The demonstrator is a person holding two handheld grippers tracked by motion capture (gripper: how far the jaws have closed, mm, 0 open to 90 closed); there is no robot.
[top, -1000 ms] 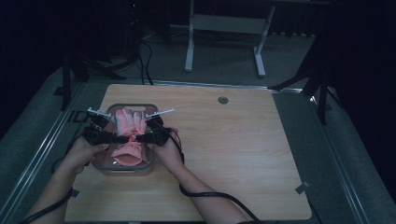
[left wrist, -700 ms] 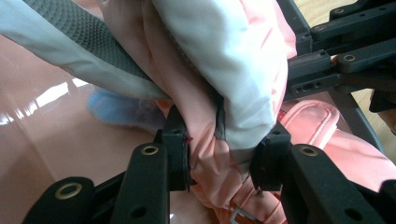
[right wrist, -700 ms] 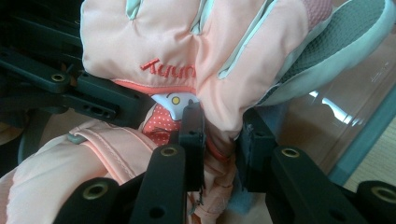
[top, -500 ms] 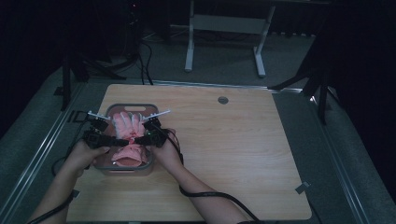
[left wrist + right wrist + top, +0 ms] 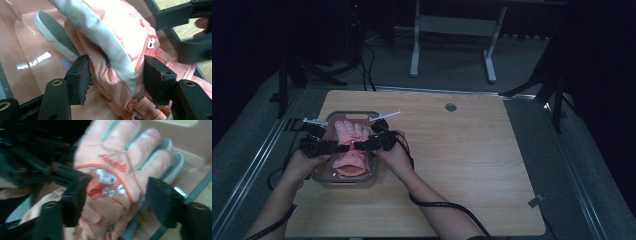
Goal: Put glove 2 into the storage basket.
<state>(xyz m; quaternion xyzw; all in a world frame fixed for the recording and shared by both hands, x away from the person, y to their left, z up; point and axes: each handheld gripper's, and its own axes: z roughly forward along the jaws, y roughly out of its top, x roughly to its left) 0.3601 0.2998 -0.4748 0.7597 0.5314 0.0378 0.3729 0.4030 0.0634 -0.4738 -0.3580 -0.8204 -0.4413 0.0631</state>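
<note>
High view: a pink glove (image 5: 349,145) lies in a clear tray (image 5: 328,179) at the left of the frame, fingers toward the top, cuff toward the bottom. The tray sits on the left part of a wooden table (image 5: 472,165). The left gripper (image 5: 343,148) comes at the glove's middle from the left and the right gripper (image 5: 358,145) from the right, their tips close together over it. A hand holds each one, and a black cable (image 5: 447,205) trails from the right one toward the bottom of the frame.

Left gripper view: the glove (image 5: 117,50) fills the centre, a grey-edged fold of it lying between the two jaws. The jaws have just been opening and stand about half apart; the left pad lies against the fabric, the right pad just beside it with a slight gap, so no grip shows. The right gripper (image 5: 192,32) sits at the upper right.

Right gripper view: blurred. The glove (image 5: 120,170) lies palm-down with a cartoon patch in the centre, fingers toward the upper right. The jaws have just been opening and stand wide, one on either side of the glove's lower part, not pressing it. The left gripper (image 5: 72,177) reaches in from the left.
</note>
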